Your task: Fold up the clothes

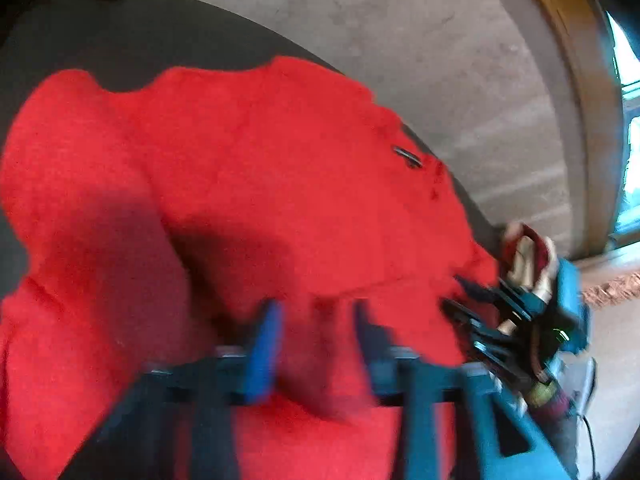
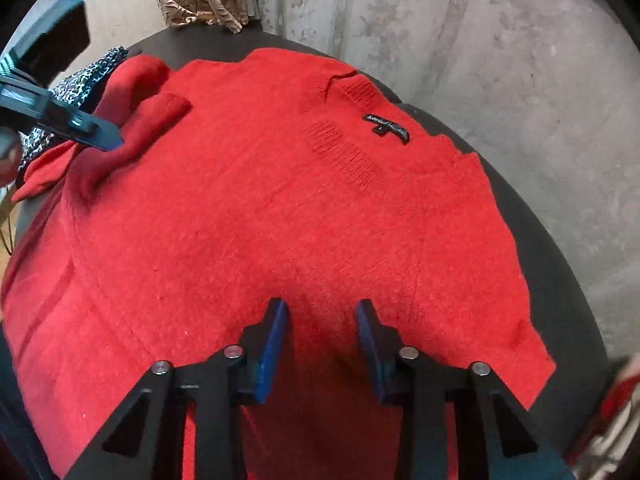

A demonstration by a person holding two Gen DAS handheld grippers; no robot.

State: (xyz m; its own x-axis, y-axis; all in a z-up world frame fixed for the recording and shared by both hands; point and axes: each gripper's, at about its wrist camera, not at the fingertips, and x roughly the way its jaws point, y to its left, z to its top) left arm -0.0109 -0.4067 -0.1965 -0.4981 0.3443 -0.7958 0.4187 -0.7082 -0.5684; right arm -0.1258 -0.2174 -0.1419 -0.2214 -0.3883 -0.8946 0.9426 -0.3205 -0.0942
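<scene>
A red knit sweater (image 2: 248, 216) lies spread flat on the dark bench (image 2: 560, 280), its ribbed neckline and black neck label (image 2: 386, 128) toward the bench's far edge. One sleeve (image 2: 132, 120) is folded in over the body, well to the left of the label.

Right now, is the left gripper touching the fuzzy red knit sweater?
Touching. The right wrist view shows the left gripper pressing into the sweater's folded sleeve.
</scene>
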